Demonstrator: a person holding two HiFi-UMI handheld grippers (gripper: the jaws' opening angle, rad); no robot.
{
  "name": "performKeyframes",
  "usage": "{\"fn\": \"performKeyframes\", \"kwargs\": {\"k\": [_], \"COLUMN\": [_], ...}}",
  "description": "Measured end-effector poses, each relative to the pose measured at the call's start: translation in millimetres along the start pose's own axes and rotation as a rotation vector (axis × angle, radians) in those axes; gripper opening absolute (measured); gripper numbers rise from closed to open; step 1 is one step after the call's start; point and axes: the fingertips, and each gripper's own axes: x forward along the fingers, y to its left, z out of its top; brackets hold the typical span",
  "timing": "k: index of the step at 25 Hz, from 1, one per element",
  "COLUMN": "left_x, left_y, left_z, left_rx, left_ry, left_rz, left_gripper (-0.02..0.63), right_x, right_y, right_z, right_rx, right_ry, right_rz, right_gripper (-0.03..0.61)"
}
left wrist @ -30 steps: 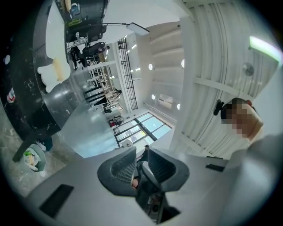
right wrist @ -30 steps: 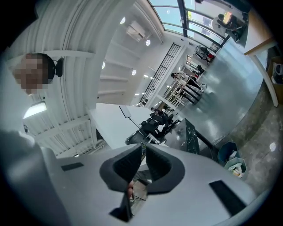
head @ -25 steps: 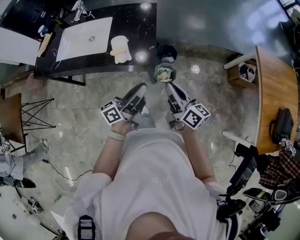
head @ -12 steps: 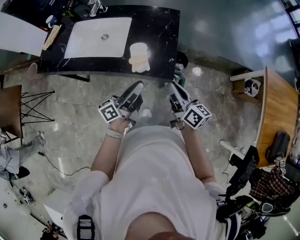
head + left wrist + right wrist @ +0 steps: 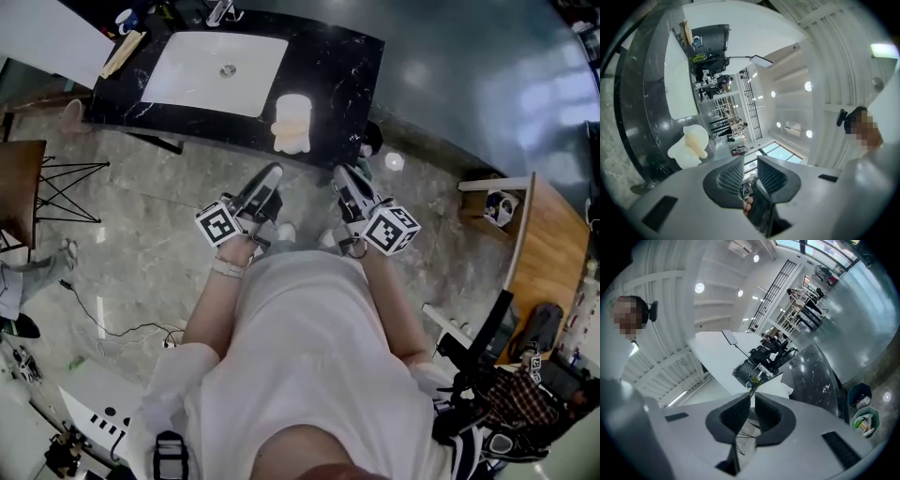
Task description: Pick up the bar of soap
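left tongs [image 5: 273, 173] together, empty | right tongs [image 5: 339, 174] together, empty | bar of soap [image 5: 292, 120], seemingly pale yellow on a white holder, lies on black bench [image 5: 349, 64] beside sink [image 5: 187, 80], apart from both tongs

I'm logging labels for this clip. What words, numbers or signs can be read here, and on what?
No readable words or numbers in any view.
Left cube and right cube: black-and-white square marker patterns, no letters.
White panel on the floor: dark marks, too small to read.
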Motion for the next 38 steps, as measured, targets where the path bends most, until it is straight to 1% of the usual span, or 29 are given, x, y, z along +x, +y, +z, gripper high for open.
{"fn": "performKeyframes", "kwargs": {"k": [1, 4, 7, 10, 13, 15, 18, 19, 20, 21, 22, 23, 26, 28, 31, 33, 38], "left_x": [-2.5, -9.0, -3.1, 6.9, 15.0, 20.6, 26.0, 27.0, 28.0, 28.9, 29.7, 30.5, 33.7, 36.9, 41.8, 44.1, 54.9], "left_y": [4.8, 26.3, 43.0, 58.1, 75.7, 87.0, 109.9, 117.9, 124.9, 131.2, 137.0, 142.6, 158.1, 166.5, 177.0, 181.6, 184.9], "left_z": [2.9, 7.5, 15.1, 22.3, 34.1, 41.0, 49.0, 51.4, 53.7, 56.0, 58.1, 60.0, 61.9, 60.4, 54.5, 50.1, 45.5], "left_rx": [-0.010, -0.099, -0.143, -0.166, -0.158, -0.185, -0.223, -0.235, -0.246, -0.255, -0.263, -0.271, -0.315, -0.350, -0.374, -0.386, -0.405], "left_ry": [-0.013, -0.060, -0.091, -0.091, -0.100, -0.115, -0.127, -0.132, -0.136, -0.140, -0.142, -0.144, -0.147, -0.146, -0.124, -0.110, -0.083], "left_rz": [0.013, 0.053, 0.091, 0.130, 0.170, 0.204, 0.286, 0.318, 0.347, 0.374, 0.399, 0.421, 0.473, 0.493, 0.517, 0.529, 0.531], "left_gripper": [0.071, 0.084, 0.121, 0.155, 0.161, 0.170, 0.187, 0.190, 0.195, 0.199, 0.204, 0.210, 0.219, 0.222, 0.224, 0.227, 0.229], "right_x": [3.5, 14.1, 24.2, 37.8, 54.0, 63.4, 80.1, 86.5, 93.1, 99.8, 106.0, 111.5, 124.2, 130.8, 137.1, 139.3, 146.1], "right_y": [0.4, -3.1, -13.5, -25.9, -38.9, -52.2, -72.1, -76.4, -79.0, -80.5, -81.6, -83.0, -90.1, -95.8, -108.1, -113.6, -115.8], "right_z": [-2.6, -9.7, -11.1, -7.4, -2.6, 0.1, -0.2, -1.9, -4.7, -8.3, -12.2, -16.0, -23.9, -28.6, -38.4, -44.1, -53.4], "right_rx": [0.002, 0.013, 0.042, 0.114, 0.189, 0.250, 0.348, 0.373, 0.399, 0.429, 0.460, 0.487, 0.547, 0.587, 0.634, 0.648, 0.674], "right_ry": [0.012, 0.055, 0.091, 0.096, 0.093, 0.083, 0.075, 0.079, 0.087, 0.097, 0.107, 0.114, 0.122, 0.123, 0.130, 0.135, 0.148], "right_rz": [0.003, 0.000, -0.020, -0.047, -0.082, -0.129, -0.194, -0.206, -0.211, -0.210, -0.210, -0.213, -0.237, -0.254, -0.299, -0.325, -0.341], "right_gripper": [0.020, 0.020, 0.020, 0.020, 0.020, 0.021, 0.025, 0.032, 0.068, 0.125, 0.162, 0.173, 0.176, 0.175, 0.175, 0.175, 0.175]}}
